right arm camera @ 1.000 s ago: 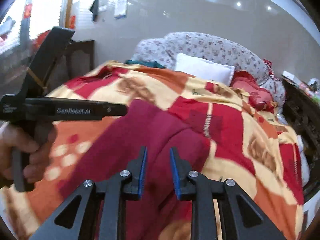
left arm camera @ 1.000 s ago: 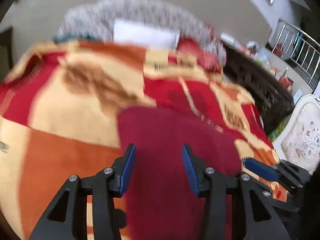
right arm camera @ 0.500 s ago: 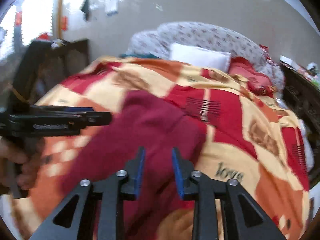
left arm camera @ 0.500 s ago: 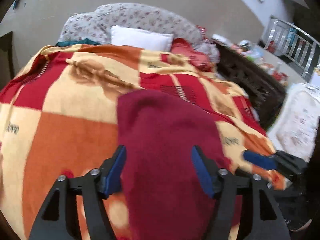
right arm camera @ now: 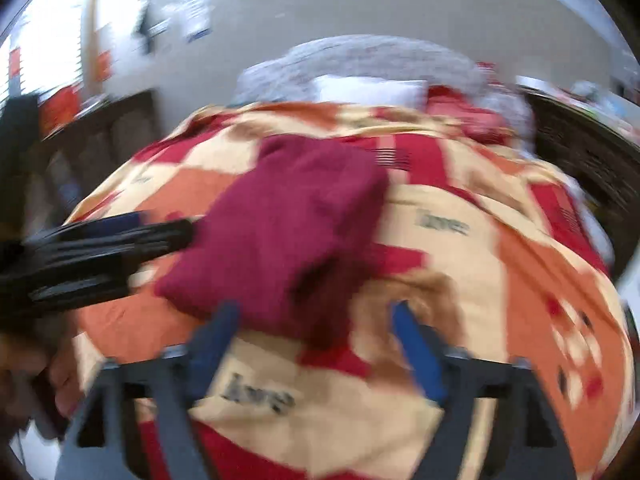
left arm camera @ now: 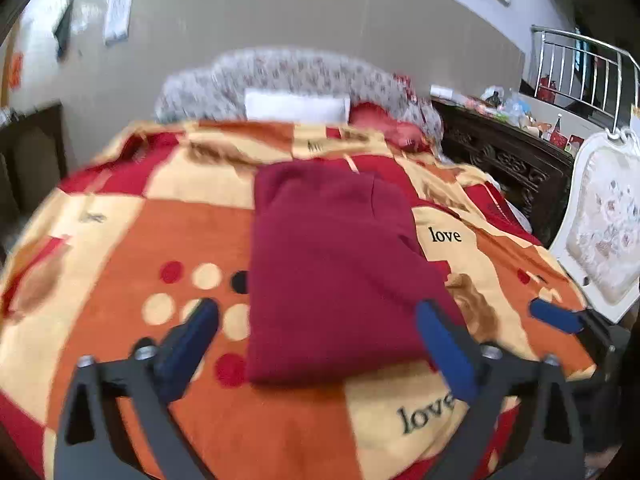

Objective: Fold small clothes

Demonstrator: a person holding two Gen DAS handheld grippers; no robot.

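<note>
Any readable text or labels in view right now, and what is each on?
"love": blanket, right of the maroon garment, at.
"love": blanket near edge, at.
Wall papers: too blurred to read.
Right wrist view: blanket print too blurred.

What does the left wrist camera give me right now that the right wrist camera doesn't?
Left wrist only: a sharp picture, the white patterned chair, the metal railing, and the right hand-held gripper at the blanket's edge. Right wrist only: a blurred picture and the left hand-held gripper seen side-on beside the garment. Both: the folded maroon garment lying free on the patterned blanket, each gripper open, and the white pillow.
</note>
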